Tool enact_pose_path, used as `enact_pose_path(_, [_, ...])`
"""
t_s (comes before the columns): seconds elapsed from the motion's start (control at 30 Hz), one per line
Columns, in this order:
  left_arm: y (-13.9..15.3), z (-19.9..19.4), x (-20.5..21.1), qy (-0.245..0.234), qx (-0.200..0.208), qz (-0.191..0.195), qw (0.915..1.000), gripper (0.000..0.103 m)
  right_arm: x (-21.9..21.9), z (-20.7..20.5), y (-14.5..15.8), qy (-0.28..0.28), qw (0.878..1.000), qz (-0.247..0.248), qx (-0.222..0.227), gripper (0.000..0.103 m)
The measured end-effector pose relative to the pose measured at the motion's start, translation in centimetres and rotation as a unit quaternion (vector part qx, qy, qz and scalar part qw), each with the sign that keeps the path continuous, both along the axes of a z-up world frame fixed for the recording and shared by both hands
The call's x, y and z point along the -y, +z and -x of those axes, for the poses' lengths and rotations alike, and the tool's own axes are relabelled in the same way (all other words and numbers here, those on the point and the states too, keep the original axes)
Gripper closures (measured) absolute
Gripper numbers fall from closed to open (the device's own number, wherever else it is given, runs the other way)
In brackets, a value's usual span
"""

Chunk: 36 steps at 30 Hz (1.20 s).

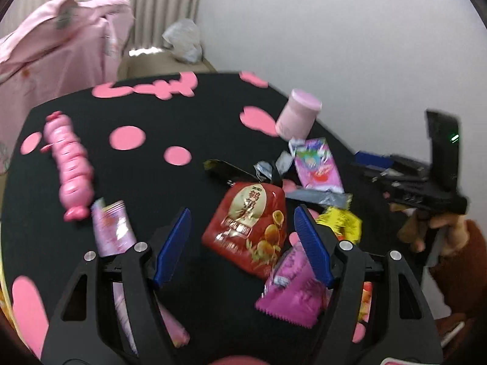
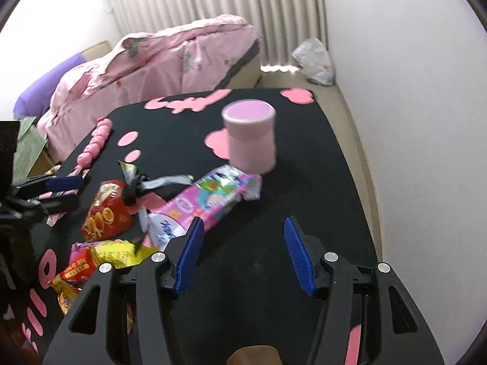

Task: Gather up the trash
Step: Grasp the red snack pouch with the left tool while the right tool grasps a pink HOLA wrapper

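Left wrist view looks down over a black table (image 1: pixel 188 115) patterned with pink shapes, and the trash lies scattered across it, none of it gathered as far as the pictures show. The left gripper (image 1: pixel 243 240) hangs with its blue pads spread wide and nothing between them, just above a red snack packet (image 1: pixel 248 231) near the table's near edge. A magenta wrapper (image 1: pixel 292 298) touches the packet's near corner, under the gripper's right finger. A yellow wrapper (image 1: pixel 342 223) lies just beside it, towards the right edge. Further in lie a pink-and-purple sachet (image 1: pixel 318 165), crumpled silver foil strips (image 1: pixel 274 167) and, to the left, a pale pink wrapper (image 1: pixel 111 228).

In the right wrist view the right gripper (image 2: pixel 242 254) is also wide apart and empty, over a bare patch of table, with a long pink wrapper (image 2: pixel 210 200) just beside its left finger.

A pink lidded container (image 2: pixel 251 137) stands upright towards the far right corner. A pink segmented toy (image 1: pixel 68 164) lies along the left edge. No bin or bag on the table is visible, so where the trash should go I cannot tell. By this showing, the collecting is barely begun and every wrapper remains to be picked up.
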State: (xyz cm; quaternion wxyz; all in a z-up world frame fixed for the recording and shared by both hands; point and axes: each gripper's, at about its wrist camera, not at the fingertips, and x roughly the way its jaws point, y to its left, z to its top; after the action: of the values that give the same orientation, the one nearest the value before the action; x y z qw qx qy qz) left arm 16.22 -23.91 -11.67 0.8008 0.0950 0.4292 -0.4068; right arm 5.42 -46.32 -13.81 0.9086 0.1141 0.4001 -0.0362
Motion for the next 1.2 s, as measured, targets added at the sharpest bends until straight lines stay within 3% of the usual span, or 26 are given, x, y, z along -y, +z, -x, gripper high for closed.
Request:
enact_pose_path(0.07, [-0.8,-0.5,1.1,0.005,-0.004,-0.027,0.9996,0.039,0.3,0.2,-0.4,-0.007,1.000,-0.010,-0.004,0.051])
enact_pose_path(0.1, [-1.1,-0.6,1.4,0.006,-0.012,-0.036,0.9993,0.049,0.4,0.3,-0.5,-0.008,1.000,-0.017,-0.004,0.051])
enact_pose_path(0.23, [-1.4,-0.2,1.1,0.001,-0.017,-0.033,0.9993,0.061,0.2,0.4,-0.5,-0.008,1.000,-0.017,0.000,0.051])
enact_pose_path(0.3, [-1.3,0.0,0.7,0.008,-0.010,-0.039,0.9992,0.062,0.0,0.0,-0.4,-0.005,1.000,-0.030,0.002,0.051])
enact_pose_path(0.47, [-0.8,0.2,-1.8,0.050,0.017,-0.055,0.9970,0.062,-1.0,-1.7,-0.7,0.010,0.997,-0.070,0.000,0.051])
enact_pose_path(0.6, [-0.6,-0.8,-4.8,0.106,0.006,-0.046,0.9932,0.061,-2.6,-4.0,-1.5,0.027,0.998,-0.057,-0.020,0.051])
enact_pose_path(0.73, [-0.5,-1.6,-6.8,0.132,-0.015,-0.025,0.9908,0.060,-3.8,-5.5,-1.7,0.034,0.998,-0.029,-0.036,0.051])
enact_pose_path(0.87, [-0.6,-1.3,-6.8,0.124,-0.029,-0.008,0.9919,0.059,-4.1,-6.2,-1.7,0.029,0.998,-0.011,-0.050,0.050])
enact_pose_path(1.0, [-0.9,-0.8,-6.0,0.107,-0.044,0.003,0.9932,0.057,-2.9,-6.2,-1.9,-0.015,0.997,-0.068,-0.044,0.050])
enact_pose_path(1.1, [-0.9,-0.3,-5.9,0.104,-0.041,0.002,0.9938,0.056,-2.7,-5.7,-1.7,0.008,0.997,-0.067,-0.049,0.051])
enact_pose_path(1.13, [-0.8,-0.2,-6.0,0.103,-0.040,0.004,0.9939,0.055,-2.7,-5.3,-1.7,0.008,0.997,-0.061,-0.047,0.055])
enact_pose_path(1.2, [-0.5,0.0,-6.3,0.100,-0.037,0.014,0.9942,0.051,-2.5,-3.9,-1.7,-0.003,0.998,-0.037,-0.043,0.074])
